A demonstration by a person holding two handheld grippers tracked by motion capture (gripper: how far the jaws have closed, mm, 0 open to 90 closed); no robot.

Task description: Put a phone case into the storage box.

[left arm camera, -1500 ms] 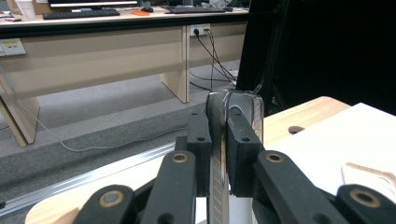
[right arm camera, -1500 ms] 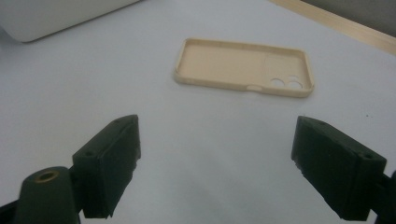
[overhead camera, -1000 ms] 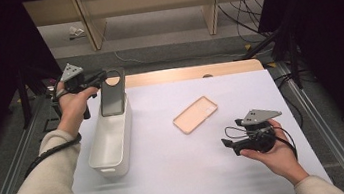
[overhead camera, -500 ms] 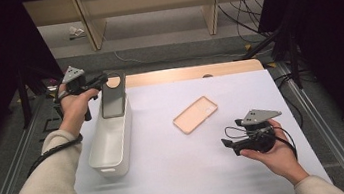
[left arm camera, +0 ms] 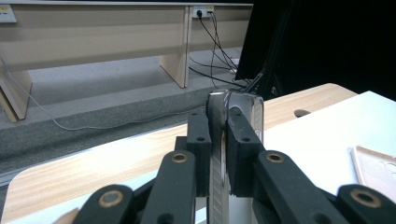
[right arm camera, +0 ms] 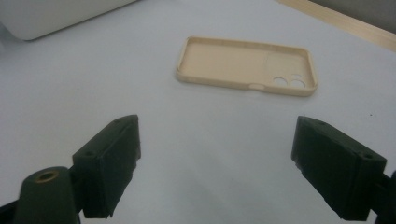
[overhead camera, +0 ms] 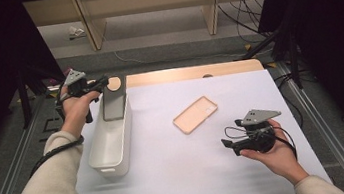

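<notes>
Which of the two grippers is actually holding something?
The left gripper, its jaws clamped on the phone over the white bin. The right gripper has empty, wide-open jaws.

The left gripper (overhead camera: 102, 82) has drifted very slightly, carrying the phone (overhead camera: 113, 104) clamped upright between its jaws. The phone's lower end has shifted a little within the white bin (overhead camera: 102, 161).

A dark, glossy phone (overhead camera: 113, 102) is held upright on its edge above the far end of a white bin (overhead camera: 110, 140).
</notes>
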